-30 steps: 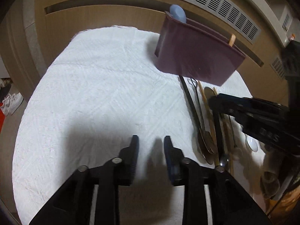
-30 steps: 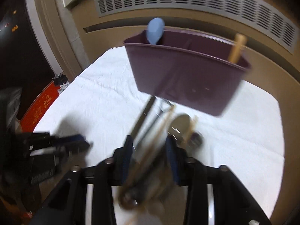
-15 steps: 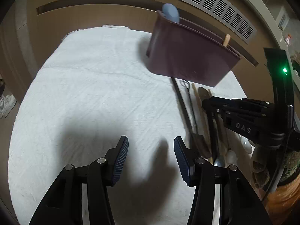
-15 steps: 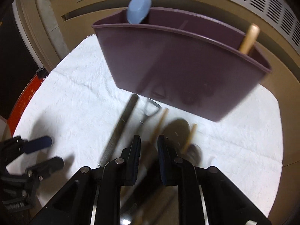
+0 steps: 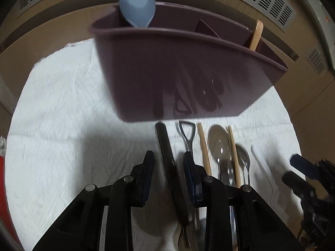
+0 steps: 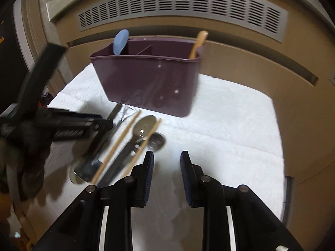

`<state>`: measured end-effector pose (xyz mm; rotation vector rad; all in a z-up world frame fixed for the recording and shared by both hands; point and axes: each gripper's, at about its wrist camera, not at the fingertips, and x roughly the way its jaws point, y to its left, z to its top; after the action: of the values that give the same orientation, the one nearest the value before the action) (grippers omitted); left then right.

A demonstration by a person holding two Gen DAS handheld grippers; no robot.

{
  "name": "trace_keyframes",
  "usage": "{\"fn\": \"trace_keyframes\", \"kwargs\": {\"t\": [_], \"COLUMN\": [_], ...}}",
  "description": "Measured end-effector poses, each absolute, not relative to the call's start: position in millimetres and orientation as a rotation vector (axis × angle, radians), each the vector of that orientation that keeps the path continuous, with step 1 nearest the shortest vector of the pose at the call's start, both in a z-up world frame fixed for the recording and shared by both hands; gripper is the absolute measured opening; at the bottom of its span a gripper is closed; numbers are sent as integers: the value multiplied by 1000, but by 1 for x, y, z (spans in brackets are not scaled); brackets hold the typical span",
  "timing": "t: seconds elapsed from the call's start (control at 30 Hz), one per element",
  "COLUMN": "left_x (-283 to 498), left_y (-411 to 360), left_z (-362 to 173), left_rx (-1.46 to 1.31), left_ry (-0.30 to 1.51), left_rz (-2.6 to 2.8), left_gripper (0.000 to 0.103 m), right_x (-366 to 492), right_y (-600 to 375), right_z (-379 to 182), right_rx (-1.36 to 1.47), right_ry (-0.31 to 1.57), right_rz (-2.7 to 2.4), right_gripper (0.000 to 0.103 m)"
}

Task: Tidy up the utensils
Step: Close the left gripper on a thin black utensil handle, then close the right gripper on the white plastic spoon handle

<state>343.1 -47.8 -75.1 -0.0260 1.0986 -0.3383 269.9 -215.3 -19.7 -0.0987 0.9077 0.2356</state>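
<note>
2 grippers work over a white cloth (image 6: pixel 230 129) that covers the table ahead of and beneath both pairs of fingers. Beyond the fingertips of each stands a purple caddy (image 5: pixel 184 67) with inner dividers; a blue spoon (image 5: pixel 137 8) sticks up from its left end and a wooden handle (image 5: pixel 256 34) from its right end.

Between the caddy and the fingers, loose utensils lie in a row on the cloth. The left gripper (image 5: pixel 168 167) hangs over the left end of that row. Its jaws have just been closing and now stand at a narrow gap, with a long black handle (image 5: pixel 165 146) running between them. The picture is blurred, and I cannot tell whether the pads press on it. Just right of its right finger lie a metal piece with a looped end (image 5: pixel 187 132), a wooden chopstick (image 5: pixel 204 148), a large metal spoon (image 5: pixel 218 142), a 2nd chopstick (image 5: pixel 233 148), a smaller spoon (image 5: pixel 242 156) and a thin white utensil (image 5: pixel 261 165).

The right gripper (image 6: pixel 167 167) hangs over bare cloth, right of the row. Its jaws have just been opening a little and stand narrowly apart, with nothing between them. The utensils lie ahead of and left of its left finger, the small spoon nearest.
</note>
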Motion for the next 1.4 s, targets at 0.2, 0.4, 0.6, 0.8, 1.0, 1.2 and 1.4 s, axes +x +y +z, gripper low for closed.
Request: {"fn": "trace_keyframes", "kwargs": {"t": [0.2, 0.4, 0.6, 0.8, 1.0, 1.2, 1.4], "left_x": [344, 315, 287, 291, 290, 295, 319], "left_y": [-61, -29, -7, -6, -1, 8, -1], "left_z": [-74, -77, -77, -78, -78, -79, -81], "left_rx": [86, 118, 190, 137, 98, 55, 92], "left_ry": [1083, 1065, 1051, 1083, 1098, 1120, 1115], "left_rz": [-307, -277, -260, -258, -278, -286, -270], "left_gripper": [10, 9, 11, 12, 12, 14, 21], "right_x": [264, 263, 263, 272, 298, 300, 291], "right_y": [-245, -252, -251, -240, -220, -208, -222], "right_z": [-23, -21, -27, -41, -53, -55, -41], "right_rx": [-61, -38, -35, -43, -109, -185, -83], "right_ry": [906, 903, 934, 994, 1024, 1024, 1006], "right_rz": [199, 188, 203, 262, 278, 249, 277], "right_gripper": [32, 35, 38, 33, 28, 10, 10]}}
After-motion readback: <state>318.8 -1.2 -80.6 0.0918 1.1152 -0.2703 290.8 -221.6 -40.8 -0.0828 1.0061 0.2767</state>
